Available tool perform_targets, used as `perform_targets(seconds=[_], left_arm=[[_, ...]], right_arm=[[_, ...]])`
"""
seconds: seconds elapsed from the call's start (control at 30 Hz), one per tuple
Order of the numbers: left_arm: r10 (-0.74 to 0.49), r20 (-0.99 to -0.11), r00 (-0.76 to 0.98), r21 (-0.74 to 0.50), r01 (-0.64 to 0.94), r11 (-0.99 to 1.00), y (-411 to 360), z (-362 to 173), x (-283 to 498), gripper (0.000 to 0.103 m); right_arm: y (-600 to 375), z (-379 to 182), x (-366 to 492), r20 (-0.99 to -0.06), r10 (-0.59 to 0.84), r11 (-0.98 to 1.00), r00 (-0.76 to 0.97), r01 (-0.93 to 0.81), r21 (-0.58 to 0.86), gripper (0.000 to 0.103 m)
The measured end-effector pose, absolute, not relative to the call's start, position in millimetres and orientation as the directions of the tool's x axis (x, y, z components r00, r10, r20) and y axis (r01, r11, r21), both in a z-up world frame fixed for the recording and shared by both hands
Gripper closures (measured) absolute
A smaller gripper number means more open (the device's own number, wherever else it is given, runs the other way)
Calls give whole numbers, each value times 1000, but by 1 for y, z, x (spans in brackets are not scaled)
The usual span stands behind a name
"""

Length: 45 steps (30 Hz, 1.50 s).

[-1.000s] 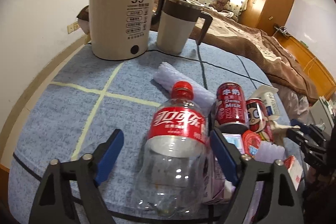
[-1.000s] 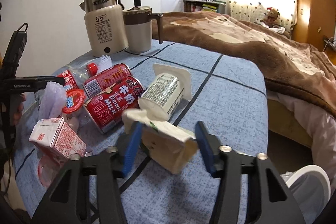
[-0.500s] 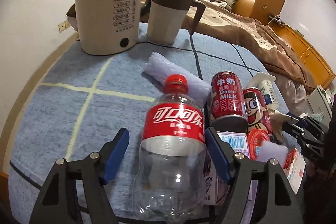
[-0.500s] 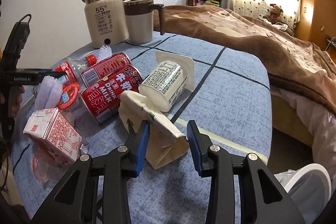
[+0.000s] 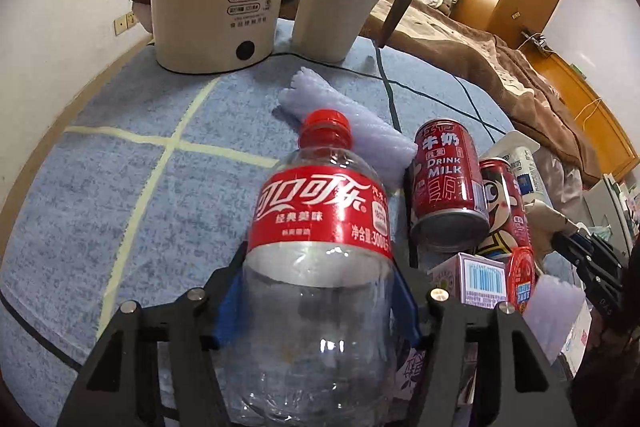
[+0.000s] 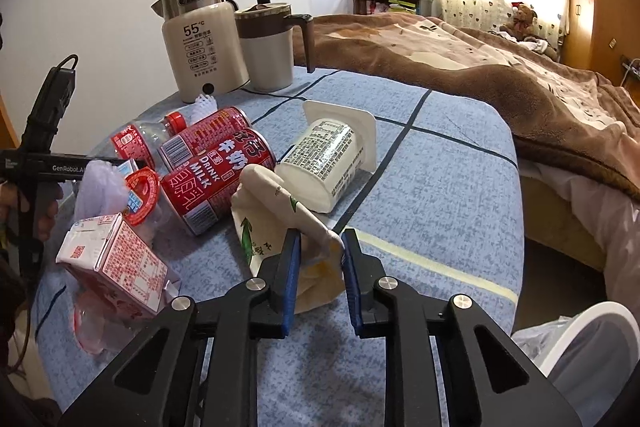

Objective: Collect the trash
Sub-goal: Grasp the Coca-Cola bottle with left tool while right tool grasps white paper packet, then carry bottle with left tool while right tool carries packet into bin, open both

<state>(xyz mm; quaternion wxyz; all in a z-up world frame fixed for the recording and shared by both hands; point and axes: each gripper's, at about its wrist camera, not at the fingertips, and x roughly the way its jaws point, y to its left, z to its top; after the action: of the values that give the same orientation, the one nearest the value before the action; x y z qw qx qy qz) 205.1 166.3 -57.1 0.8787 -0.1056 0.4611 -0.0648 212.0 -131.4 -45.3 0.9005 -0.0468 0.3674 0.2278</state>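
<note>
closing left gripper (image 5: 320, 301) round the cola bottle (image 5: 320, 227) — right gripper (image 6: 318, 267) closing, pinching the crumpled paper cup (image 6: 276, 223)

My left gripper (image 5: 320, 291) has matte black angular arms with triangular cut-outs, each finger lined with a blue pad (image 5: 404, 301) and pinned by round silver screws (image 5: 439, 293). My right gripper (image 6: 318, 263) is the same build: black linkage, blue pads (image 6: 289, 279), four silver screw heads (image 6: 387, 283). Seen side-on from the right wrist camera, the left tool shows white "GenRobot.AI" lettering (image 6: 68, 169) on its black bar, and a thin black cable (image 6: 66, 61) loops off the top of its upright body.
</note>
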Motion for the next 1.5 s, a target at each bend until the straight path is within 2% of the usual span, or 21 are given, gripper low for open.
perform_targets(seconds=[0.4, 0.7, 1.03, 1.5], left_arm=[[-130, -774, 620, -184, -22, 983, 168, -43, 185, 39], [-139, -716, 684, -193, -2, 981, 161, -12, 156, 39], [-205, -658, 724, -192, 102, 976, 124, 17, 128, 39], [-381, -606, 699, -202, 328, 923, 31, 39, 109, 39]], right_arm=[[-140, -38, 197, -640, 408, 892, 651, -434, 127, 94], [-149, -31, 176, -610, 440, 886, 659, -427, 178, 94], [-168, -11, 142, -554, 435, 898, 710, -391, 203, 94], [-235, 18, 88, -506, 294, 954, 811, -220, 202, 94]])
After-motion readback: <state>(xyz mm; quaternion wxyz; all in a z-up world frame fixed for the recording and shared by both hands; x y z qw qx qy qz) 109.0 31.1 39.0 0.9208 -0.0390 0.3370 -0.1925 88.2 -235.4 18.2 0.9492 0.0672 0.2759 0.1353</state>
